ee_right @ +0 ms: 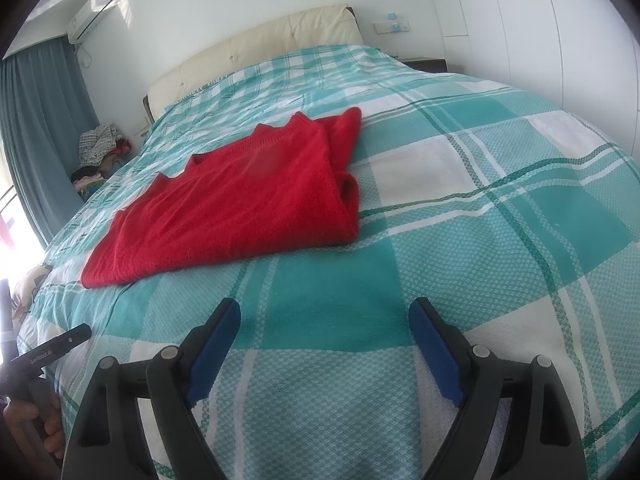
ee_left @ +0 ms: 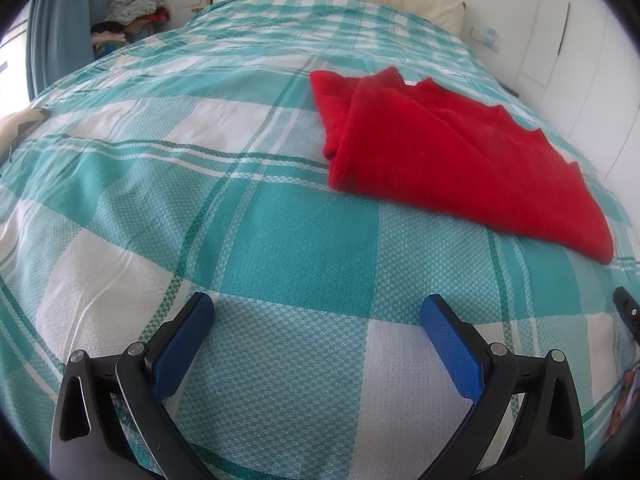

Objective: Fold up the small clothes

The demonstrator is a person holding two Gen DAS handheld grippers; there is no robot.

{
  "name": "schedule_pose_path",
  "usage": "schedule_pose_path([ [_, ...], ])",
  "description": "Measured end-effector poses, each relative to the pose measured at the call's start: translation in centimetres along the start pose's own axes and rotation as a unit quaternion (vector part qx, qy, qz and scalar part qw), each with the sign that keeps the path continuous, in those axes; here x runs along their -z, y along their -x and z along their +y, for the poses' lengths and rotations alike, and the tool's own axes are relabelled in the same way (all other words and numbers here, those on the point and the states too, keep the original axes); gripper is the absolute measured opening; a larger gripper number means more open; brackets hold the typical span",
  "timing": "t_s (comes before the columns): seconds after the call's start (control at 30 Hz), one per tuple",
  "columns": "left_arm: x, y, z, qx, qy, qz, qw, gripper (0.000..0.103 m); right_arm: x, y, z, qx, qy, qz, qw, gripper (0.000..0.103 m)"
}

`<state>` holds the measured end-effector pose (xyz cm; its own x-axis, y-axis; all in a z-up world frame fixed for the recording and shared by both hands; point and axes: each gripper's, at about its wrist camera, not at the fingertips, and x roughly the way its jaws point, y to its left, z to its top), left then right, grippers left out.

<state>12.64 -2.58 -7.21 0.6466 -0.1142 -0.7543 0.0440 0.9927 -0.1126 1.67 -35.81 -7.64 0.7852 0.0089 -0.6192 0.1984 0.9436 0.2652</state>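
Red sweater (ee_left: 448, 152) is lying on the bed (ee_left: 200, 208), already folded over at least once, with one sleeve tucked along an edge and the zigzag hem showing on the far side. Both tongs are spread wide with nothing in them: left tongs (ee_left: 318, 344) hang over bare bedspread with the sweater ahead and off to their right, right tongs (ee_right: 325, 348) have it ahead and to their left.

My guess is the next fold is halving it. I'd grab the two near corners, one per side, pinching all the layers so the tucked sleeve doesn't slide out. Then lift low, carry across evenly, and line the edges up before letting go.
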Motion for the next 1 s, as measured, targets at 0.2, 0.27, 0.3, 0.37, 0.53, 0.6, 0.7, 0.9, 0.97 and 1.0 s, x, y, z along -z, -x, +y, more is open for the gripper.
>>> schedule_pose_path([
  [0.2,0.04,-0.01,-0.08,-0.003,-0.002,0.002,1.0000,0.103,-0.02,0.00,-0.17,-0.003,-0.003,-0.001,1.000,0.086],
  [0.27,0.03,-0.01,-0.09,-0.003,-0.002,0.002,1.0000,0.103,-0.03,0.02,-0.26,-0.005,-0.004,-0.001,1.000,0.086],
  [0.3,0.03,0.00,-0.09,-0.003,-0.002,0.002,1.0000,0.103,-0.01,0.04,-0.26,-0.006,-0.005,-0.001,1.000,0.086],
  [0.37,0.03,0.00,-0.08,-0.003,-0.001,0.002,1.0000,0.103,-0.03,0.07,-0.28,-0.007,-0.005,-0.001,1.000,0.087],
  [0.53,0.03,0.01,-0.08,-0.003,-0.002,0.002,1.0000,0.103,-0.04,0.08,-0.30,-0.008,-0.006,-0.001,1.000,0.087],
  [0.6,0.03,0.01,-0.07,-0.003,-0.002,0.002,1.0000,0.103,-0.03,0.07,-0.30,-0.008,-0.006,-0.001,1.000,0.087],
  [0.7,0.03,0.02,-0.07,-0.003,-0.002,0.002,1.0000,0.103,-0.03,0.07,-0.31,-0.008,-0.006,-0.001,1.000,0.087],
  [0.9,0.05,0.02,-0.07,-0.004,-0.002,0.002,1.0000,0.103,-0.04,0.08,-0.33,-0.008,-0.006,0.000,1.000,0.087],
  [0.97,0.04,0.02,-0.07,-0.004,-0.002,0.002,1.0000,0.103,-0.03,0.08,-0.31,-0.008,-0.006,-0.001,1.000,0.087],
  [1.0,0.04,0.03,-0.07,-0.003,-0.001,0.002,1.0000,0.103,-0.03,0.08,-0.32,-0.008,-0.006,0.000,1.000,0.087],
])
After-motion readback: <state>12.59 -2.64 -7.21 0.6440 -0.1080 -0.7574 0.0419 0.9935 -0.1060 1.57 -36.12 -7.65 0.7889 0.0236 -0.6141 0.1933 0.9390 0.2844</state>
